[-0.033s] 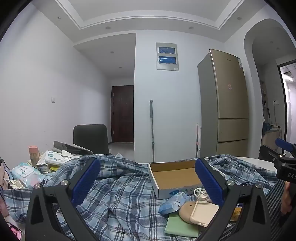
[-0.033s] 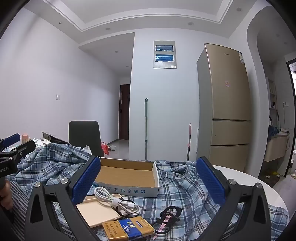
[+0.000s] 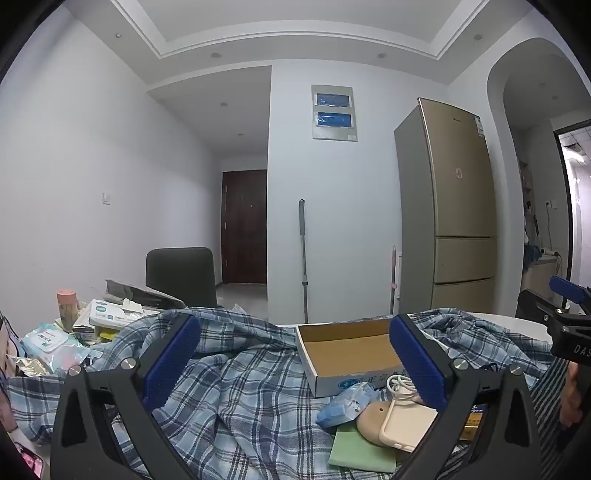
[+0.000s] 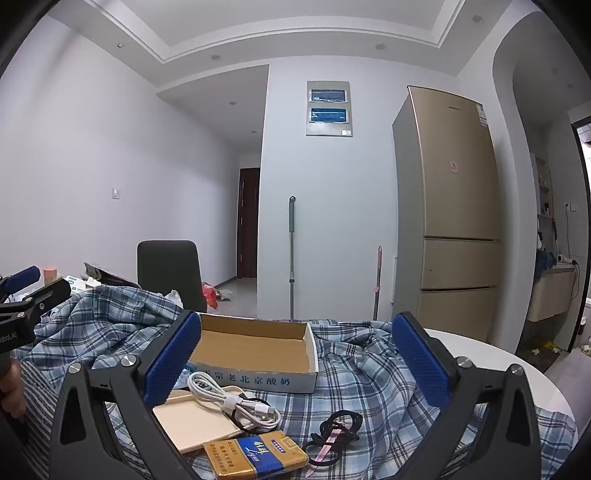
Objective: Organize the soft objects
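Both tongs (image 3: 295,363) (image 4: 297,360) gape, released; crumpled plaid shirt (image 3: 236,387) sprawls crosswise under the cardboard tray (image 4: 258,349).

White walls (image 3: 74,166) and a recessed ceiling (image 3: 295,22) with small spotlights enclose the room. A gold fridge (image 4: 454,206) stands right, beside an archway (image 3: 532,147). A dark door (image 3: 245,227) closes the hallway behind a black chair (image 4: 170,273).

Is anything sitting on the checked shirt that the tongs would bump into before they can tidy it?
Yes. On the shirt lie a cardboard box, a white cable on a cream case, a yellow-blue pack and black hair ties. Both tongs, left and right, are open and hold nothing.
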`<state>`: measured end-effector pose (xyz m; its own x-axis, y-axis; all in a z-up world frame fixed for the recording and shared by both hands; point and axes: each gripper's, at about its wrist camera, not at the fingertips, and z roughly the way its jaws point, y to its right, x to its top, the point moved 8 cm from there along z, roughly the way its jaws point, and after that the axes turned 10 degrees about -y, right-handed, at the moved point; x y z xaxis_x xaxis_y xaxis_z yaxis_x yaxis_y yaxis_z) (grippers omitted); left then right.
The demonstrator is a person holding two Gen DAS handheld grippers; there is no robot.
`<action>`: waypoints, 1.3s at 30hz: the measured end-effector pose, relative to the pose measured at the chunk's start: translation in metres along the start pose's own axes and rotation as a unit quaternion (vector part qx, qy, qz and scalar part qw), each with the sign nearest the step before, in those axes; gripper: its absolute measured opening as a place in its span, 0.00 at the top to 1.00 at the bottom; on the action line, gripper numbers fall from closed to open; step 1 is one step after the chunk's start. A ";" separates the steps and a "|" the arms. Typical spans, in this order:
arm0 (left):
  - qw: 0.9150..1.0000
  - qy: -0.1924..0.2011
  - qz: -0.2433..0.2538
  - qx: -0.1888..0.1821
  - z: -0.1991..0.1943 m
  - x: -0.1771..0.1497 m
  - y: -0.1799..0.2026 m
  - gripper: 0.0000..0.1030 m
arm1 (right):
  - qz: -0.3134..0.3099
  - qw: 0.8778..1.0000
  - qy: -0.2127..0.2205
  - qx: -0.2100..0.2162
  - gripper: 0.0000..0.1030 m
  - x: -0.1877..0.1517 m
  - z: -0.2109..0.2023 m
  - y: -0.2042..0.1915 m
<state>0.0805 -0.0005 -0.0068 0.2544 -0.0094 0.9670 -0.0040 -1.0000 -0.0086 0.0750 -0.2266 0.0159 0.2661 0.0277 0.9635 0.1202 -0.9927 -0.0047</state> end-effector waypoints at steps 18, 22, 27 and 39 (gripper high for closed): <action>1.000 0.010 -0.008 0.001 -0.005 -0.001 -0.007 0.00 | -0.005 1.000 -0.008 -0.002 0.00 -0.001 0.003 -0.001; 1.000 0.008 -0.003 0.003 -0.005 0.000 -0.003 0.00 | -0.005 1.000 -0.009 -0.001 0.00 -0.001 0.003 0.002; 1.000 0.008 -0.001 0.004 -0.006 0.000 -0.003 0.00 | -0.005 1.000 -0.009 -0.002 0.00 -0.002 0.002 0.001; 1.000 0.006 0.014 0.008 -0.006 0.002 0.003 0.00 | -0.007 1.000 -0.013 -0.003 0.00 -0.003 0.006 0.000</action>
<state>0.0748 -0.0031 -0.0037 0.2419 -0.0369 0.9696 0.0050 -0.9992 -0.0393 0.0798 -0.2256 0.0114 0.2901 0.0441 0.9560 0.1177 -0.9930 0.0101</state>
